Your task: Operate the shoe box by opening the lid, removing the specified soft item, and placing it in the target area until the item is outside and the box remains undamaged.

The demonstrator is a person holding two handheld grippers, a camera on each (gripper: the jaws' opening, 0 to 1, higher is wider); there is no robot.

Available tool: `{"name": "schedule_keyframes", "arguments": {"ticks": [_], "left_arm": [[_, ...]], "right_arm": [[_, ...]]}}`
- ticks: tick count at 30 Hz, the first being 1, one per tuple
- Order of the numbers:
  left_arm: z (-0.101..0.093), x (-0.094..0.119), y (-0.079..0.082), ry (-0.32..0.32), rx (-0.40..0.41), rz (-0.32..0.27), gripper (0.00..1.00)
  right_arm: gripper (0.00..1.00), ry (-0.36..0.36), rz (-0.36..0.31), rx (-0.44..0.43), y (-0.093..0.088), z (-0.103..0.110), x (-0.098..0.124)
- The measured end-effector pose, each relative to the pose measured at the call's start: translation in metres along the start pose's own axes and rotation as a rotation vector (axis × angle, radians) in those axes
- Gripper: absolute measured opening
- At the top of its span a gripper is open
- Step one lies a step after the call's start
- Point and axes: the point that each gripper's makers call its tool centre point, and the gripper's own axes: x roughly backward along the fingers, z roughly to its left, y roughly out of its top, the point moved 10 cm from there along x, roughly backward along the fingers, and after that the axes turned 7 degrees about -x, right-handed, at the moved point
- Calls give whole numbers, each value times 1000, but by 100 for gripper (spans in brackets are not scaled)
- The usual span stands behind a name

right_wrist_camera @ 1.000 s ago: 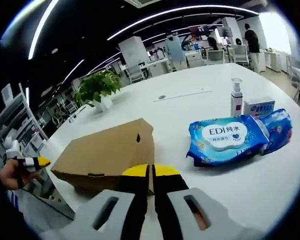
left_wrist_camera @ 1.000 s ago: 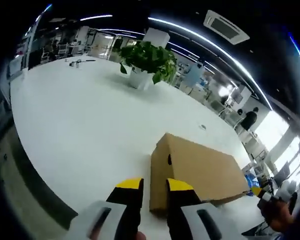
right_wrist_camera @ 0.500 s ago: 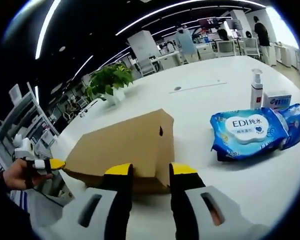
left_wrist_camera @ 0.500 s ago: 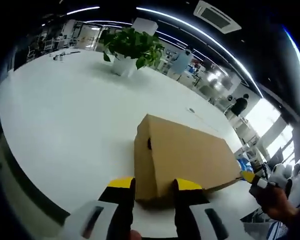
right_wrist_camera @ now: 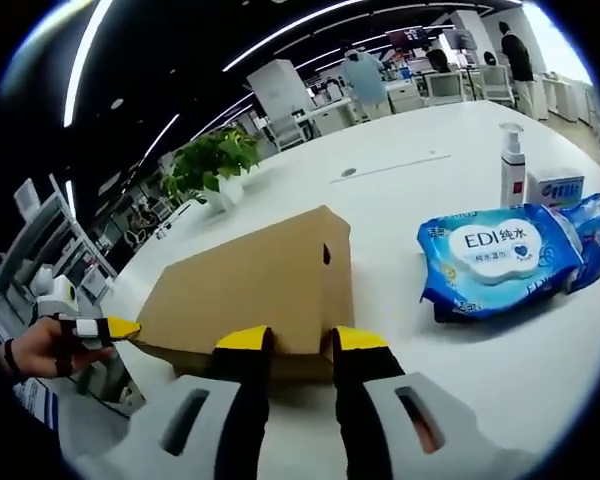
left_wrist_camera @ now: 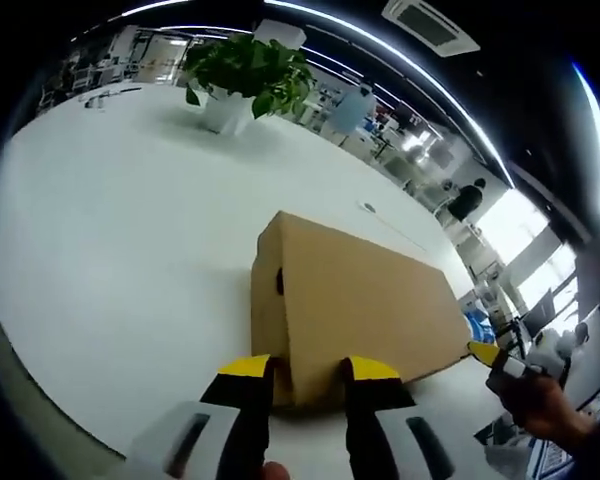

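Nearest us, the left hand-held gripper (left_wrist_camera: 296, 368) has its yellow-tipped jaws parted around the lower corner of one end of the shoe box (left_wrist_camera: 365, 310); whether they press the cardboard we cannot tell; the right hand-held gripper (right_wrist_camera: 301, 340) stands the same way at the opposite end, jaws apart and straddling the end's bottom edge, nothing clamped that we can see. We count one box, lying closed on the white bench (left_wrist_camera: 110, 230), a single small round hole showing in each end panel; the soft item we take to be inside, out of sight. We judge that we are at the first step, squaring up to the box before the lid comes off; the next move calls for finding the lid's rim and lifting evenly from both ends, gently, so the card does not crease or tear. Just beyond the box, to the right, lie two blue wipe packs (right_wrist_camera: 500, 258), one overlapping the other; behind them one pump bottle (right_wrist_camera: 513, 165) and one small carton (right_wrist_camera: 554, 187); farther off, one potted plant (left_wrist_camera: 248, 72); past it, the office.
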Motion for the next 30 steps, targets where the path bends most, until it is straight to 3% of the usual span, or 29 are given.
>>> {"name": "schedule_keyframes", "arguments": {"ticks": [5,15,22,30], "left_arm": [[-5,-20,15,-15,-61,-24,27],[-21,-54,44,-45,-127,24,27],[-30,-66,51,-57,-139,31,27],[-31,-65,50,-48,-142,25,26]], "right_arm": [[22,-22,-11,-3,10,-8,-5],[21,-79,-39,15,26,-23,-6],[21,-104,-37,14,35,-31,-7],[21,-113,-48,28,35,-32,-6]]}}
